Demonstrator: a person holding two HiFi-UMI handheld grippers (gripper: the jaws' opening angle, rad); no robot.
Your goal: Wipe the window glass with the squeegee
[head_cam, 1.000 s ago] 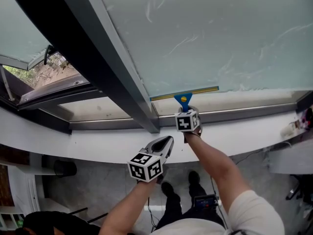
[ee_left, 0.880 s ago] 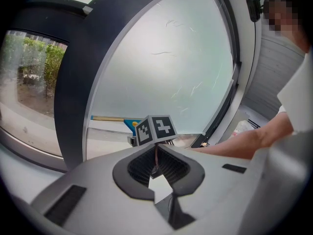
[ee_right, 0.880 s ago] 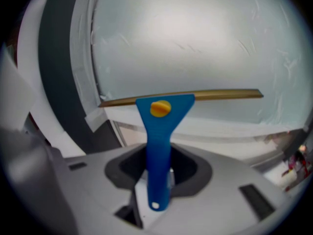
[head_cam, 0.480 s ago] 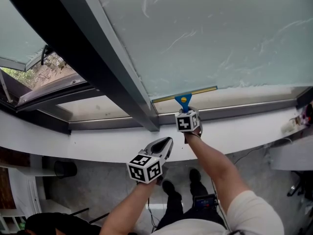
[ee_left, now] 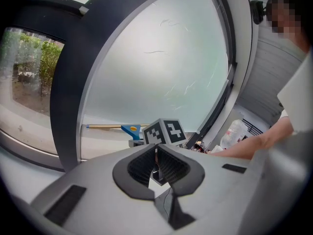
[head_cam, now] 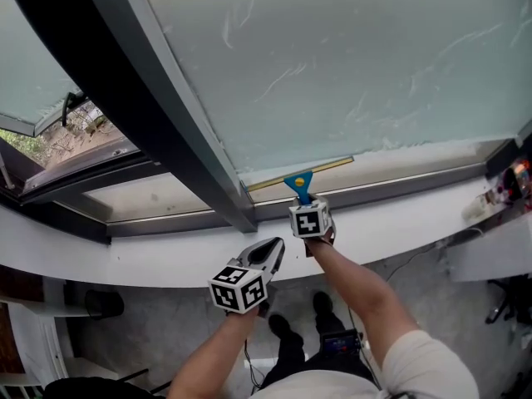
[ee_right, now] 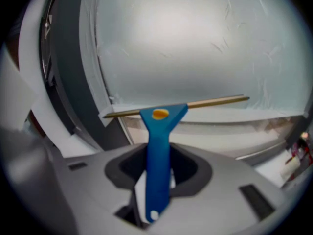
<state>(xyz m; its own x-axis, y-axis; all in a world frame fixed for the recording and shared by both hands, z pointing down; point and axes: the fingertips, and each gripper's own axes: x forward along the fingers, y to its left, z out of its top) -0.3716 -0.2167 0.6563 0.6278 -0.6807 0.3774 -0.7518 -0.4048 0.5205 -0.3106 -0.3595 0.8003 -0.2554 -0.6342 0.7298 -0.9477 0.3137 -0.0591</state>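
clamping the blue handle of the squeegee (ee_right: 157, 151), the right gripper (ee_right: 157, 177) held its blade low on the window glass (ee_right: 195, 43), just beside the dark frame (head_cam: 150, 123); the left gripper (ee_left: 156, 166) hung lower, jaws shut on nothing. the tool looked light and stiff, its plastic handle probably slick, so a firm hold on the handle suited it; only the blade edge should give.

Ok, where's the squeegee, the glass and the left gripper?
squeegee (ee_right: 157, 155): right gripper view, on its blue handle.
glass (head_cam: 349, 56): head view, middle of the big pane.
left gripper (ee_left: 156, 151): left gripper view, where its shut fingertips meet.
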